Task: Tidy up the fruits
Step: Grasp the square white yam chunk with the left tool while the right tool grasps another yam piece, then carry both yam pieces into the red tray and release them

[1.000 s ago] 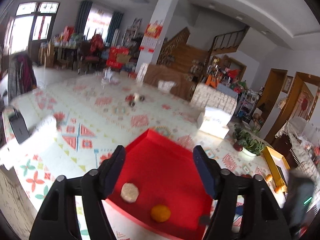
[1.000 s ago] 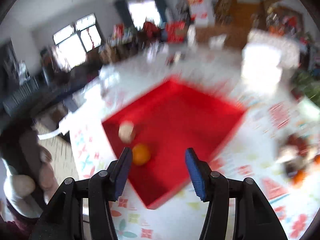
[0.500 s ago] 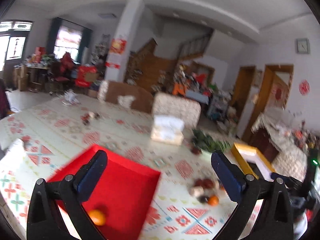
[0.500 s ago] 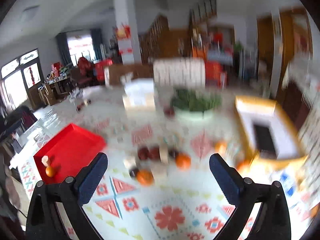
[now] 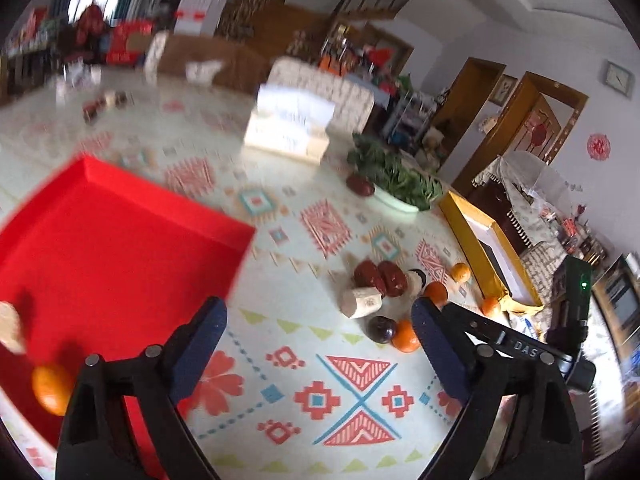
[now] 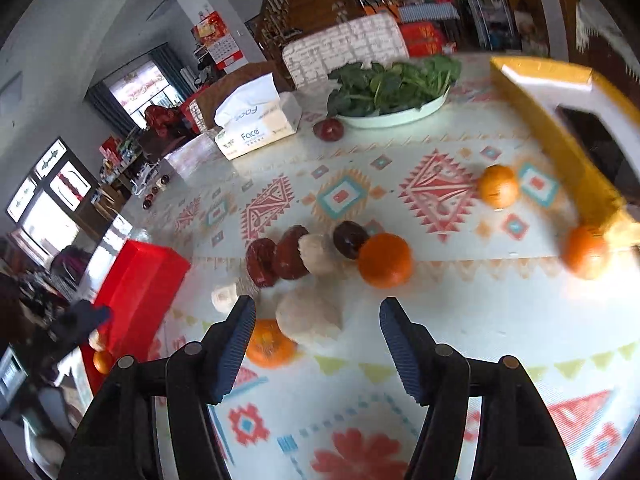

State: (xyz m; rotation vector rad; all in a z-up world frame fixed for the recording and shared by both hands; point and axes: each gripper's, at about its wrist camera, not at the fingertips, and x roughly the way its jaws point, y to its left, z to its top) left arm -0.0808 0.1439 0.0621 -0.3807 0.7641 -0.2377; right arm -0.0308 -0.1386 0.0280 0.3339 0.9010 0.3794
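Fruit pile (image 5: 384, 300) between tray (image 5: 120, 240) left, box (image 5: 480, 248) right.

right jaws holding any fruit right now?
No, the right gripper is open and empty, hovering just short of the pale beige chunk on the patterned tablecloth.

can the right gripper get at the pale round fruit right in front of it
Probably yes. The right gripper is open, and the pale round fruit lies just ahead between its fingers. An orange touches its left side and might get nudged.
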